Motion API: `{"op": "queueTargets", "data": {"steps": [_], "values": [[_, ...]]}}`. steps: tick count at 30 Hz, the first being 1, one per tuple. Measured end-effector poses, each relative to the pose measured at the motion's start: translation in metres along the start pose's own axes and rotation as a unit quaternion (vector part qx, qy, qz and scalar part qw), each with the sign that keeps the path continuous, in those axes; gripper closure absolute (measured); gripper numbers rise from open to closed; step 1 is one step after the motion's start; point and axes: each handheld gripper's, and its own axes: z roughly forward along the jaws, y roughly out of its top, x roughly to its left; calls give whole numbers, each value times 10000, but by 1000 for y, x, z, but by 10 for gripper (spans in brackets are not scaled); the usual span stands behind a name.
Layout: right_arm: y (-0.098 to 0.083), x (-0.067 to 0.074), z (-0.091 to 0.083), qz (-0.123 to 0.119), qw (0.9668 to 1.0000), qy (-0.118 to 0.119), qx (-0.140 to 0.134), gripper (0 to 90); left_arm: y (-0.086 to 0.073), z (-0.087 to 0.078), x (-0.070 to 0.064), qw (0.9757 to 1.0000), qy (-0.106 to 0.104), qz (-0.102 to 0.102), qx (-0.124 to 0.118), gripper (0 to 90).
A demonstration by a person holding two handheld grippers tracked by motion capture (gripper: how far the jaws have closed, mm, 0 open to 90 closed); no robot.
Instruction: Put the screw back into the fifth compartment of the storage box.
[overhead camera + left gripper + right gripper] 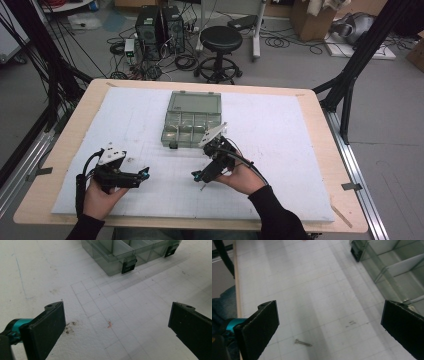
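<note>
- On the white gridded foam mat [280, 150] covering the light wooden table [320, 120]: a small silver metal screw [303, 342] lies flat, loose, nothing touching it.
- In the right gripper view the screw sits on the mat between the two black jaws, nearer the left-hand one, close to the bottom edge of the frame.
- Right gripper [198, 176]: jaws spread wide, nothing between the pads. In the high view it is tilted down toward the mat, tips pointing at the person's near edge of the table; a thin sliver right under the tips may be the screw, too small to be sure.
- Left gripper [145, 173]: jaws also spread wide, empty. Held low over the mat at the near left, tips pointing toward the right gripper; the two are apart.
- Left gripper view: bare mat between the jaws, with a small orange-red speck [109, 324] and a dark smudge [69, 328] near the left-hand jaw.
- Smoky transparent plastic compartment box [192, 120]: lid open, laid back flat on the far side, black latches on the near wall. It sits mid-mat, beyond both grippers, just beside the back of the right gripper.
- Box compartments seen in the gripper views look empty.
- Screw is outside the box, on the near side of it, well apart from the left gripper.
</note>
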Motion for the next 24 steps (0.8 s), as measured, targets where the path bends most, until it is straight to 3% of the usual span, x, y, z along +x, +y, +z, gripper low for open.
{"op": "queueTargets", "data": {"steps": [5, 7, 10, 15, 24], "values": [[-5, 6, 4, -7, 10000, 66, 40, 15, 0, 0, 0, 10000, 2, -12, -9, 17], [-7, 7, 4, -61, 9998, 177, 5, 97, 0, 0, 1, 10000, 4, -12, -9, 17], [-10, 11, 6, -81, 9997, 214, 43, 147, 0, 0, 1, 10000, 4, -13, -10, 17], [-15, 15, 8, -116, 9994, 270, 172, 160, 0, 0, 1, 10000, 5, -12, -10, 17], [-27, 18, 9, -71, 9990, 374, 247, 312, 0, 0, 0, 10000, 7, 6, 5, 17]]}}
